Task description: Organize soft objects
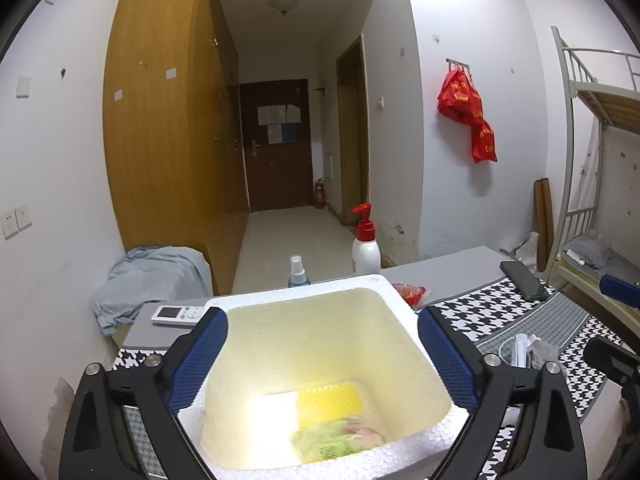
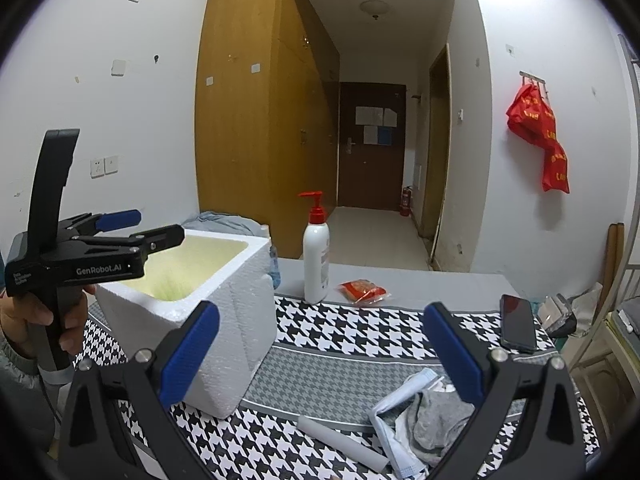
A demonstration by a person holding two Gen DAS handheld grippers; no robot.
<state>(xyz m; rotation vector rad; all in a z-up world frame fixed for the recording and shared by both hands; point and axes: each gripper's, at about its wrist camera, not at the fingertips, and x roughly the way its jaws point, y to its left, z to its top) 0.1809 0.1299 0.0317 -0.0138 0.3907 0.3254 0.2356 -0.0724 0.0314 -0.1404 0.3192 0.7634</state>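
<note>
Bright glare inside box (image 1: 304, 364), fisheye-bent edges — sharp

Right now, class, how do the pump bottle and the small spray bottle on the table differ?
The pump bottle is white and opaque with a red pump head; the spray bottle is bluish and see-through with a white nozzle. The pump bottle stands taller, and farther from the foam box. Both stand upright.

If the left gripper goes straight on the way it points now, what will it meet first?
Probably the inside of the foam box: the open left gripper hangs over its mouth, aimed at its far inner wall, above the yellow and green packets. Depth is uncertain.
</note>
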